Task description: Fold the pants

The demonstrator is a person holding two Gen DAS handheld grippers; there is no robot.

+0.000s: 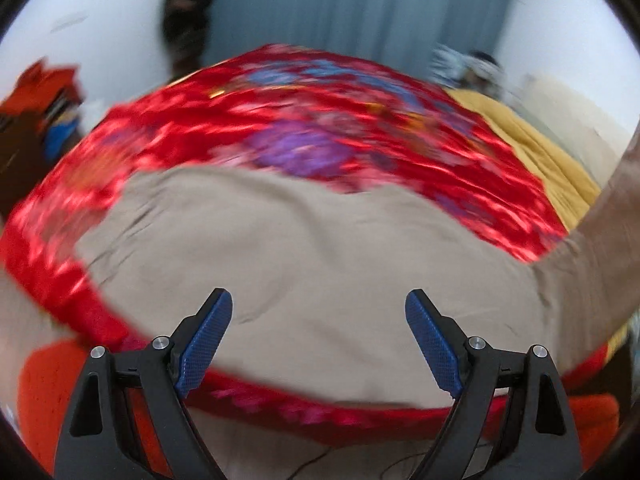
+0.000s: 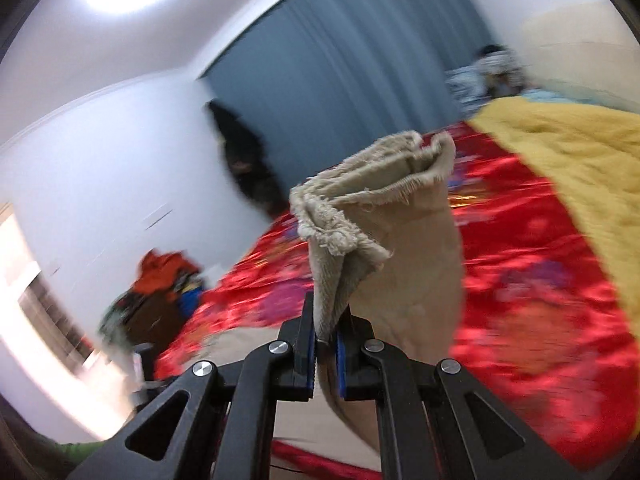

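Observation:
Beige pants [image 1: 304,248] lie spread over a red flowered bedspread [image 1: 360,136], and one leg of them rises off the bed at the right edge of the left wrist view. Above the spread part hovers my left gripper [image 1: 319,300], open, with nothing between its blue pads. In the right wrist view my right gripper [image 2: 326,344] is shut on the frayed hem end of a pant leg [image 2: 380,208]. The leg stands up from the jaws and hangs down behind them, lifted above the bed [image 2: 540,280].
A yellow quilt [image 2: 568,152] covers the bed's right side, and a person [image 2: 492,68] sits beyond it. A pile of clothes [image 2: 160,292] lies left of the bed. Blue curtains [image 1: 360,8] and a dark hanging garment [image 1: 188,20] stand behind.

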